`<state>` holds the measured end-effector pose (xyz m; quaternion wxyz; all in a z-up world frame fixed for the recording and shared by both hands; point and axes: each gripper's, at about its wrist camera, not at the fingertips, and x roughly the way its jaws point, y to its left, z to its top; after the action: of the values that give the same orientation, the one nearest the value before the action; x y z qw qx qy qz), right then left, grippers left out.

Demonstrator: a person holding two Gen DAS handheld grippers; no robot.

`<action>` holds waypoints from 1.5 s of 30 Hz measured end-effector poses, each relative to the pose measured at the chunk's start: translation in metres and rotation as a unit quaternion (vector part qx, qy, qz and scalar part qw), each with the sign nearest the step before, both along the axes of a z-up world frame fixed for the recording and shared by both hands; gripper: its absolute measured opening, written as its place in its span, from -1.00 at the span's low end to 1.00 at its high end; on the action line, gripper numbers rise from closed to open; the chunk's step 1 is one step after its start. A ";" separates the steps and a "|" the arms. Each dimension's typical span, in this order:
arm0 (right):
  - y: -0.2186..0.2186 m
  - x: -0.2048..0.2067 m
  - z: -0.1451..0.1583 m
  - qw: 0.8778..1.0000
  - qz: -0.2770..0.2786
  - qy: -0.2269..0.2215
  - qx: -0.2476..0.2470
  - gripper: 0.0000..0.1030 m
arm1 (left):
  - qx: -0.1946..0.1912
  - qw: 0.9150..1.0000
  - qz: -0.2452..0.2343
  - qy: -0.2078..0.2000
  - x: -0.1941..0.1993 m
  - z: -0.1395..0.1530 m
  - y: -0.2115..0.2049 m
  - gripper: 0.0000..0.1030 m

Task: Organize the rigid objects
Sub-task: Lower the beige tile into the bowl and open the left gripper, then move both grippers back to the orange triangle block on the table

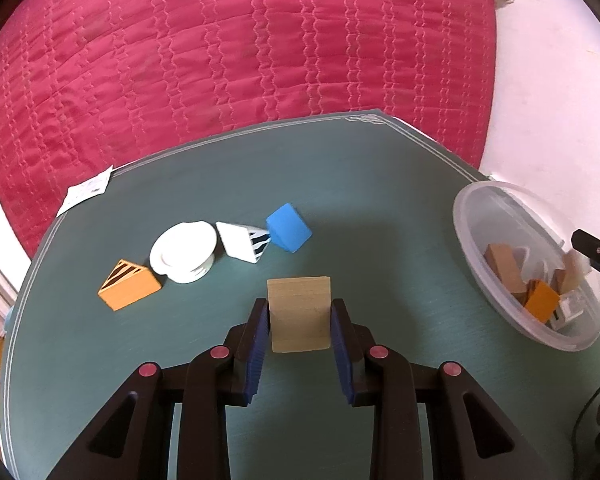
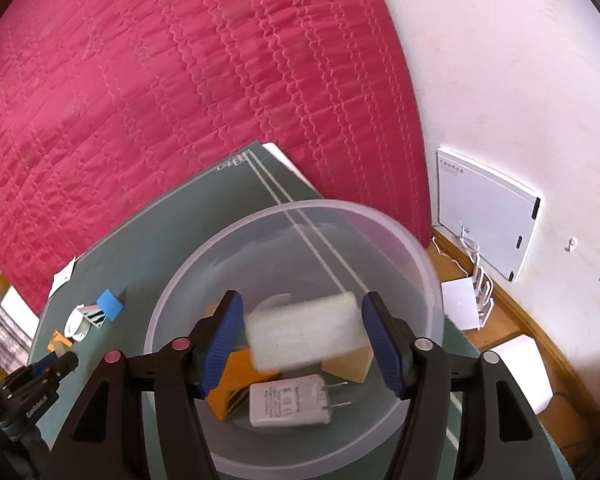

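At lower left of the left wrist view: orange wedge (image 1: 129,289), white cap (image 1: 185,251), striped white wedge (image 1: 242,242), blue cube (image 1: 288,228), loose on green mat (image 1: 380,200), not yet sorted. Lower centre: left gripper (image 1: 300,312) clamped on plain wooden block (image 1: 299,314), lifted, probably bound for clear bowl (image 1: 466,216) at right. Right wrist view: right gripper (image 2: 302,336) spread over bowl, blurred white block (image 2: 306,330) between pads, untouched, seemingly dropping.
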<state>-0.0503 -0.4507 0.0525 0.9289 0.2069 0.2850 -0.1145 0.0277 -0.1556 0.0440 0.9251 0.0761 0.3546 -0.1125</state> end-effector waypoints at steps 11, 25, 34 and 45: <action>-0.010 -0.005 0.002 1.000 -0.017 -0.009 0.006 0.40 | -0.043 0.997 -0.066 0.021 0.000 0.011 -0.029 -0.38; -0.010 -0.007 0.006 1.000 -0.022 -0.015 -0.004 0.40 | -0.075 0.985 -0.152 0.029 -0.002 0.020 -0.091 -0.38; -0.012 -0.007 0.007 1.000 -0.022 -0.016 -0.009 0.40 | -0.087 0.981 -0.167 0.042 0.002 0.015 -0.110 -0.16; -0.010 -0.007 0.006 1.000 -0.017 -0.011 -0.012 0.40 | -0.081 0.988 -0.126 0.041 0.009 0.003 -0.091 0.15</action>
<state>-0.0574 -0.4607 0.0584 0.9322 0.2015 0.2702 -0.1319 0.0364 -0.2461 0.0473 0.8913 0.0400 0.3698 -0.2593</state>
